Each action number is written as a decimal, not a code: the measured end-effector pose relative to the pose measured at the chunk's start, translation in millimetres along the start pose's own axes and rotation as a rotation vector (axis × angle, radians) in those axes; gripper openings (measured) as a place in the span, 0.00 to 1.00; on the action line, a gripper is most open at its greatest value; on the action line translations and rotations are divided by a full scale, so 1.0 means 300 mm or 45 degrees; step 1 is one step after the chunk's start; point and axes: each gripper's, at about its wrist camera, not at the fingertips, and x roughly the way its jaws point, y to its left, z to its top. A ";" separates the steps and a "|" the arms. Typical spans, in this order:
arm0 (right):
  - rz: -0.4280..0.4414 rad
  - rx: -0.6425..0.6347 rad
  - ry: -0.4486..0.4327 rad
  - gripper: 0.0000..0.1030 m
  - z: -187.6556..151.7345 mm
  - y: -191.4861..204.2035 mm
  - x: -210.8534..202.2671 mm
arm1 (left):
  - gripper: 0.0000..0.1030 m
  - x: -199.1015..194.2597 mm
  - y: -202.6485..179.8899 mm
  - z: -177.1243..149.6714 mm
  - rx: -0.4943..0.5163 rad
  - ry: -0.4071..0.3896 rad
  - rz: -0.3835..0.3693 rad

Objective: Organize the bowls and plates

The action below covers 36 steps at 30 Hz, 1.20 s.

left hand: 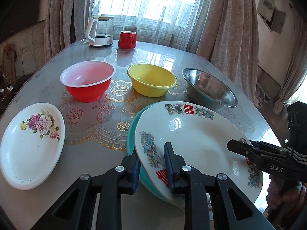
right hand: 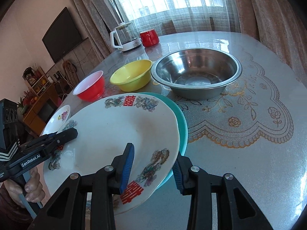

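A large white plate (left hand: 199,140) with red characters and dragon prints lies on a teal plate (left hand: 132,134). My left gripper (left hand: 153,164) has its jaws around the near rims of both plates. My right gripper (right hand: 153,164) straddles the same plates' opposite rims; the white plate (right hand: 115,134) and teal plate (right hand: 182,126) show there. A smaller white plate with pink roses (left hand: 32,143) lies at the left. A red bowl (left hand: 88,80), a yellow bowl (left hand: 151,79) and a steel bowl (left hand: 209,86) stand in a row behind.
A glass kettle (left hand: 100,31) and a red mug (left hand: 126,39) stand at the table's far edge by the curtains. The table (left hand: 96,134) has a lace-pattern cover. A TV (right hand: 61,34) and shelves stand off to the left.
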 end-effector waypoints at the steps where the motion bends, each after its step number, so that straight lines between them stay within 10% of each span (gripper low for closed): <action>1: -0.017 -0.008 0.000 0.38 0.003 -0.001 0.009 | 0.24 0.013 -0.001 0.003 0.007 0.007 0.009; 36: -0.215 -0.057 -0.004 0.35 0.022 0.013 0.041 | 0.36 0.065 -0.046 -0.006 0.008 0.077 0.235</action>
